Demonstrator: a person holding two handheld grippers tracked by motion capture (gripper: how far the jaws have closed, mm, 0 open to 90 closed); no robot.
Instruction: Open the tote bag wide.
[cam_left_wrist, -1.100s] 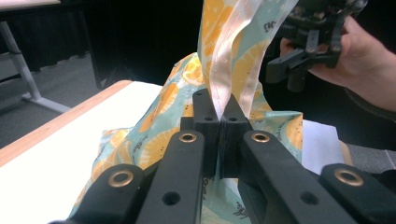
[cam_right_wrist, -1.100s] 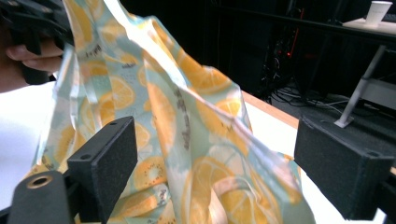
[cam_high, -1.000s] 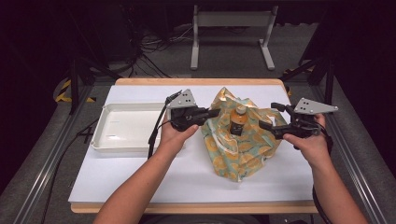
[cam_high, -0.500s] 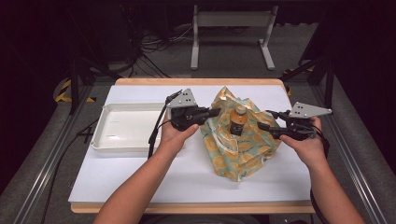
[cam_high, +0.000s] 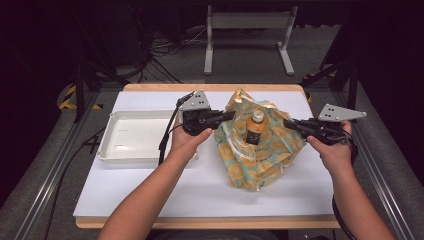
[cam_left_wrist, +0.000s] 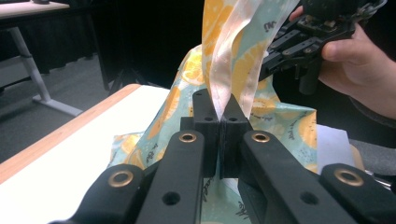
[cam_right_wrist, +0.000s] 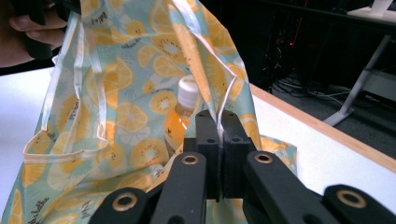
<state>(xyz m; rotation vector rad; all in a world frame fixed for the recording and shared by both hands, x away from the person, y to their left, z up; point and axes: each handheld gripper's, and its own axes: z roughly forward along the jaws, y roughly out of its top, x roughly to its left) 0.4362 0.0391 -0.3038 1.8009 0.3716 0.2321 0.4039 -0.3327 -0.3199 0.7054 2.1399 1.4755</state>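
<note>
- high view: a fruit-print bag (cam_high: 260, 150) sits near the middle of a white table (cam_high: 150, 195), its mouth pulled open sideways.
- an orange drink bottle (cam_high: 255, 127) with a white cap stands upright inside the bag.
- the left gripper (cam_high: 227, 116) is at the bag's left edge, jaws closed tight on the bag's rim, as the left gripper view shows (cam_left_wrist: 219, 112).
- the right gripper (cam_high: 289, 122) is at the bag's right edge; its jaws have just been closing and now pinch the fabric rim, seen in the right gripper view (cam_right_wrist: 218, 122).
- a white tray (cam_high: 132, 142) lies well left of the bag.
</note>
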